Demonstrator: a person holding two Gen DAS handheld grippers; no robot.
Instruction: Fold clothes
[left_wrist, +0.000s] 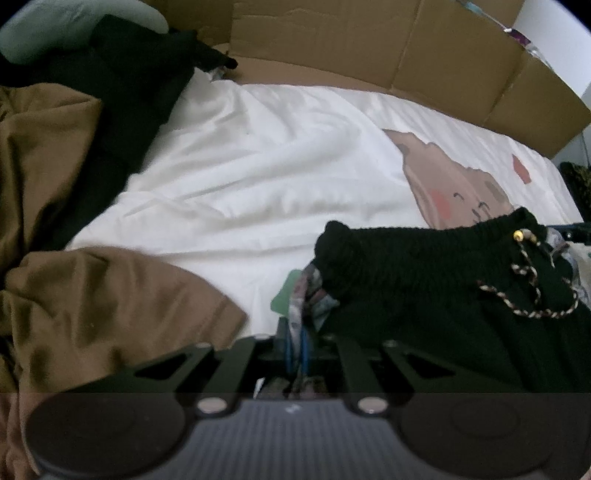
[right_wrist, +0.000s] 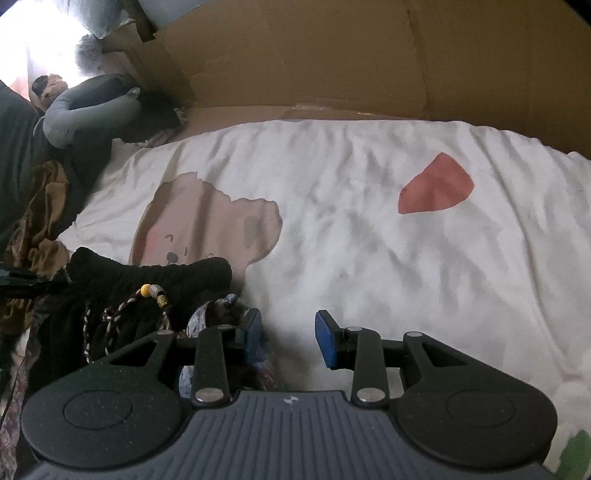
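Left gripper (left_wrist: 298, 347) jaws pinch crumpled black garment (left_wrist: 424, 258)'s patterned lining; right gripper (right_wrist: 288, 338) jaws spread

White bed sheet (right_wrist: 369, 266) with a pink cartoon bear print (right_wrist: 207, 221) and a red patch (right_wrist: 436, 188), wrinkled. Brown cardboard (right_wrist: 332, 62) standing along its far edge. Grey plush toy (right_wrist: 88, 110) at far left, beside the cardboard. Pale green cushion (left_wrist: 74, 26) at top left corner.
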